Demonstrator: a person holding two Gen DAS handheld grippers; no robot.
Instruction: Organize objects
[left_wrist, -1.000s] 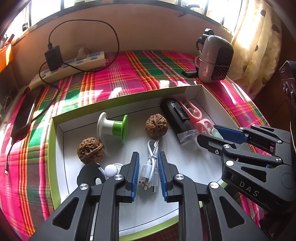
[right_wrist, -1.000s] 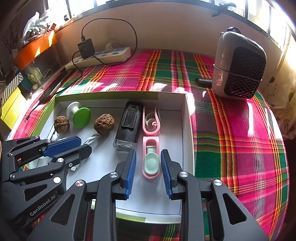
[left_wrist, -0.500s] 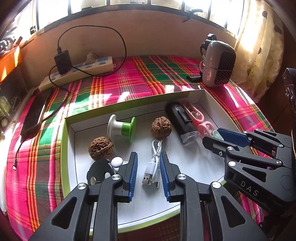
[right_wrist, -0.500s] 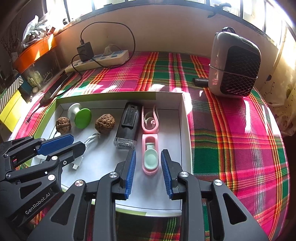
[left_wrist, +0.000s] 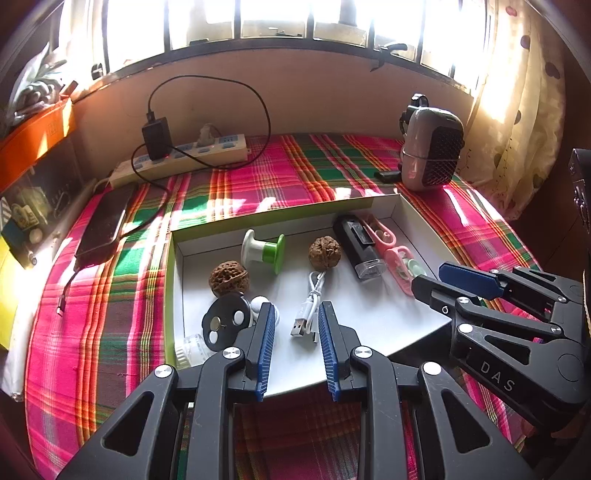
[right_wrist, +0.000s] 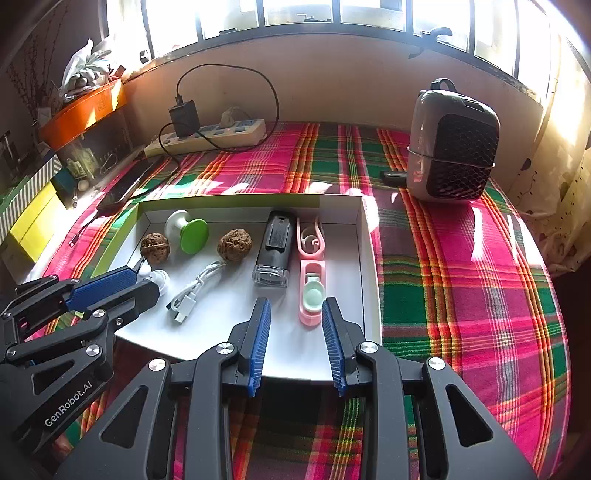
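From the left wrist camera, the left gripper (left_wrist: 296, 328) has drawn back from the white tray (left_wrist: 369, 321) since a second ago; its blue pads now sit over the tray's near edge, parted and empty. The white USB cable (left_wrist: 308, 310) lies just ahead between them, untouched. Two walnuts (left_wrist: 228, 278), a green-capped spool (left_wrist: 266, 251), a black device (left_wrist: 357, 243) and a pink holder (left_wrist: 397, 258) remain in the tray. A black disc (left_wrist: 223, 320) near the left corner is partly hidden, perhaps an earphone case.

From the right wrist camera, the right gripper (right_wrist: 296, 330) has likewise pulled back, fingers apart and holding nothing, the pink holder's (right_wrist: 312, 291) near end between the tips. The heater (right_wrist: 452, 155) stands on the plaid cloth (right_wrist: 461, 277).
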